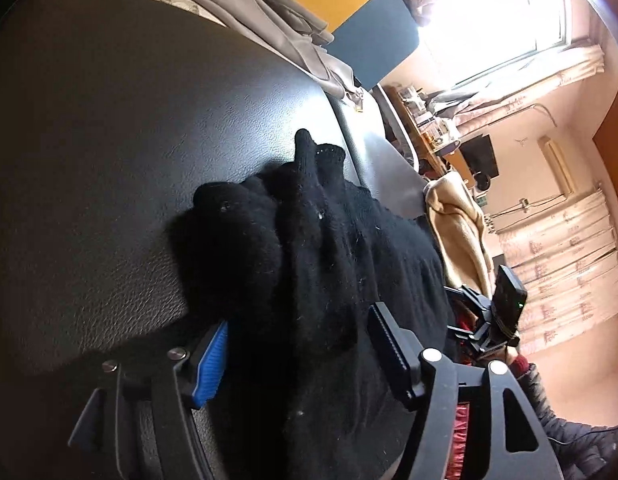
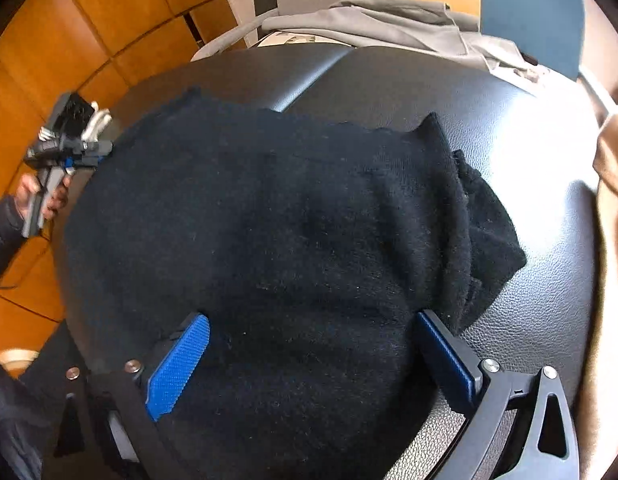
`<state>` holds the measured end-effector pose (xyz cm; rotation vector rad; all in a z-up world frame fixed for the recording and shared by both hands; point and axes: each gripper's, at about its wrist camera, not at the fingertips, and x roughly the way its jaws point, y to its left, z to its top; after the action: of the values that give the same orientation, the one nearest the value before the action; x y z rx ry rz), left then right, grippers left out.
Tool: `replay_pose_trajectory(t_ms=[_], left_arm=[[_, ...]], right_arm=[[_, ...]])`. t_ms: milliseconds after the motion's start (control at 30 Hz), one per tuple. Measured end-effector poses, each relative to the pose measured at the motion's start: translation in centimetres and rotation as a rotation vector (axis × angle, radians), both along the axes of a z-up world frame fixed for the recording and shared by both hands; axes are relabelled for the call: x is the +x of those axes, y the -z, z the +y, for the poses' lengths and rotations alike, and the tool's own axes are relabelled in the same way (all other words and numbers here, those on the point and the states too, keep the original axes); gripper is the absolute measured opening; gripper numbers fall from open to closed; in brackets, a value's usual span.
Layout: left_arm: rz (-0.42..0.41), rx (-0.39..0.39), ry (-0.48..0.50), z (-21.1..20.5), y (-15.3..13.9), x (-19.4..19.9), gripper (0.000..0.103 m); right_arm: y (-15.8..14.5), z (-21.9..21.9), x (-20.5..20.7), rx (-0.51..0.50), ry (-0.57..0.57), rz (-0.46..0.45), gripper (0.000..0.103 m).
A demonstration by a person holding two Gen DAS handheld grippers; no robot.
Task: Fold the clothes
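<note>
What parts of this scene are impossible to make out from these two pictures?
- Left wrist view: the black knit garment is bunched, so its type stays unclear.
- Right wrist view: the garment's near edge is hidden under the right gripper.
- Both views: the grey clothing is cut off at the top.

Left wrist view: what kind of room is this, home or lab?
Most likely a lived-in home room. A curtained window, cluttered wooden shelves and a tan blanket show behind the black leather surface where the black knit garment lies.
</note>
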<state>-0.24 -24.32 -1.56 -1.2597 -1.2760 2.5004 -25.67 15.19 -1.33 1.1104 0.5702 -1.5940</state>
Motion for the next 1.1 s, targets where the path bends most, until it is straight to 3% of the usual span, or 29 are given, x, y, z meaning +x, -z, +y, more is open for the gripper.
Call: replay_pose_trajectory(t_ms=[33,67,100,133,200,500,667,767,967,1100], left_arm=[[-0.004,-0.016,0.002,0.2,-0.1,-0.2,0.064],[-0.016,-0.039,0.002,0.4,-0.2,-0.2,0.056],[-0.027,-0.04,-0.001,0.5,-0.1,-0.3,0.033],[-0.037,-0.041,-0.004,0.6,0.0,-0.3,0.025],[-0.036,-0.046,-0.033,0.7,-0.1,0.0,0.018],[0.029,-0.044,-0.176,-0.4,-2.8,2.4,0.015],[0.04,-0.066,-0.233,-2.3,-6.6,3.6,0.015],[0.055,-0.037,-0.254,-2.5,-9.1,4.2,0.015],[0.134,0.015,-0.257,1.5,-14.7,3.5,0.015],[0.178,0.074,-0.236,6.3,-16.9,0.2,0.015]], right_arm=[[0.1,0.1,0.2,-0.007,-0.002,0.01,0.103],[0.2,0.2,0.3,-0.015,-0.001,0.015,0.103],[0.2,0.4,0.3,-0.025,0.004,0.015,0.103],[0.2,0.6,0.4,-0.034,0.01,0.014,0.103],[0.3,0.9,0.4,-0.053,0.02,0.014,0.103],[0.5,0.7,1.1,-0.086,0.022,-0.007,0.103],[0.4,-0.4,1.8,-0.108,-0.006,-0.042,0.103],[0.4,-1.0,2.2,-0.121,-0.023,-0.064,0.103],[0.3,-2.3,3.1,-0.147,-0.056,-0.106,0.103],[0.6,-2.2,3.3,-0.189,-0.045,-0.131,0.103]])
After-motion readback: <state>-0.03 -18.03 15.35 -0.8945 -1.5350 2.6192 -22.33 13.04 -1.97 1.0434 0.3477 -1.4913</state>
